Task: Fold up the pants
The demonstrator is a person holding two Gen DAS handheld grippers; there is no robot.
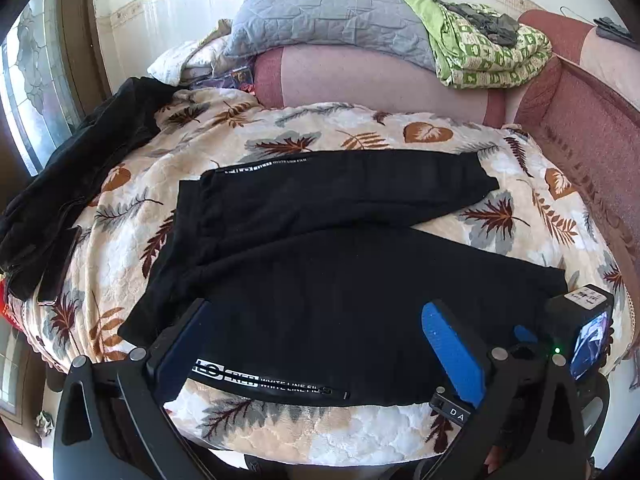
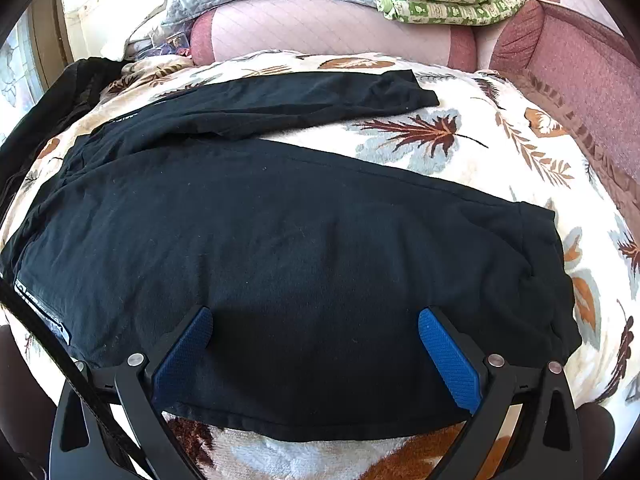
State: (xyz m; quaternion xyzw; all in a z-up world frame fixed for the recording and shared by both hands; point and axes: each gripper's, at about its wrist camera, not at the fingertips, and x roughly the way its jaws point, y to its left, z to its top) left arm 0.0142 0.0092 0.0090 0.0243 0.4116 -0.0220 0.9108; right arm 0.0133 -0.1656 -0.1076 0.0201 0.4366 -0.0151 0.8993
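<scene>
The left claw (image 1: pixel 316 344) is spread wide, its blue-padded fingers (image 1: pixel 452 354) standing either side of the near edge of the black pants (image 1: pixel 340 280) without pinching any cloth; it sits over the near leg close to the waist end, where a white-lettered stripe (image 1: pixel 272 382) runs along the side seam. The right claw (image 2: pixel 316 354) is likewise spread, its blue fingers (image 2: pixel 448 358) set over the same near leg further toward the cuff, the near hem lying between them and no fabric caught. In the left wrist view the right claw's body, with a small screen and a green light, shows just beside the left claw's right finger. The pants lie flat on a leaf-patterned blanket (image 1: pixel 400 428) spread over a bed, waist to the left and the two legs splayed apart to the right, the far leg (image 2: pixel 280 92) angled away from the near one. A second dark garment (image 1: pixel 76 172) lies heaped at the blanket's left edge. Beyond the blanket are a pink and maroon bolster (image 1: pixel 380 80), a grey quilted pillow (image 1: pixel 320 12) and a folded green-printed quilt (image 1: pixel 492 56).
</scene>
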